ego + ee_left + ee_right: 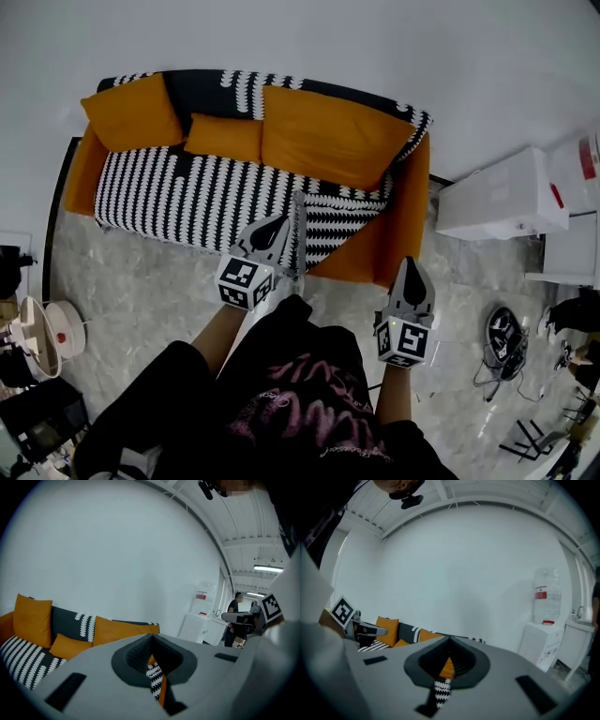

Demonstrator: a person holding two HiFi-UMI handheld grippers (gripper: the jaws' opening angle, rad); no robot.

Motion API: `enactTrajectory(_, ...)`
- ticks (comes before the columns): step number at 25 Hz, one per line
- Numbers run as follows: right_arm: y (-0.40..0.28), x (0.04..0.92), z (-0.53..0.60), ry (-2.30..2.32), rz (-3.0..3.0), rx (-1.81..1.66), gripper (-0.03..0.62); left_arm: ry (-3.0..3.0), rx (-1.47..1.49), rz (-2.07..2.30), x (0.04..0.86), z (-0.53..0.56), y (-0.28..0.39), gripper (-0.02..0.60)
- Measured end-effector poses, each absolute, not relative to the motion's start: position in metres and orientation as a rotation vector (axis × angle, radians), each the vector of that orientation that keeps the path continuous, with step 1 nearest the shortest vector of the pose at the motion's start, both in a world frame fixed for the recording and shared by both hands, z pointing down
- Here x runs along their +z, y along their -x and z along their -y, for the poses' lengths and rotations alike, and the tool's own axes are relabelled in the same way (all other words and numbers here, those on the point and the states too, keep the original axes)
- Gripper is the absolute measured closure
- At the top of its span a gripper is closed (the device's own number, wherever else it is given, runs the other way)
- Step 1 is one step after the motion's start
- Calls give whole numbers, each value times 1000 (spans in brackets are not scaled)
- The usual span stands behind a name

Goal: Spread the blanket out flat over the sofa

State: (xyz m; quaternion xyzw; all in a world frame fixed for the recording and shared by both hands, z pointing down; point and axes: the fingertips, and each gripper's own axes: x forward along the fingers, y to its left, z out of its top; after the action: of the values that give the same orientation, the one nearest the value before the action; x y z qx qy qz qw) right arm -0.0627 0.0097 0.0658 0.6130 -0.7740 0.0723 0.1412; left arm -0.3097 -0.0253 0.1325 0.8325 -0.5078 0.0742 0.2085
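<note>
Left gripper and right gripper are both closed.

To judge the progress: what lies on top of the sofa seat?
A black-and-white blanket covers most of the sofa seat, with three orange cushions on it. The right end is bare. Anything beneath the blanket is hidden.

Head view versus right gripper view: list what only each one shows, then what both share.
Only the head view: the marble floor, the person's black shirt, and the right gripper seen from outside. Only the right gripper view: the ceiling and that gripper's shut jaws close up. Both: the orange sofa, the black-and-white blanket, the left gripper.
</note>
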Motion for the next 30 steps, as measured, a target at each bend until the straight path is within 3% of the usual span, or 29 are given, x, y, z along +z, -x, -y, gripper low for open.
enactTrajectory(30, 26, 87, 51, -1744, 2289, 285, 574, -2318, 302, 1450, 141, 76, 272, 571)
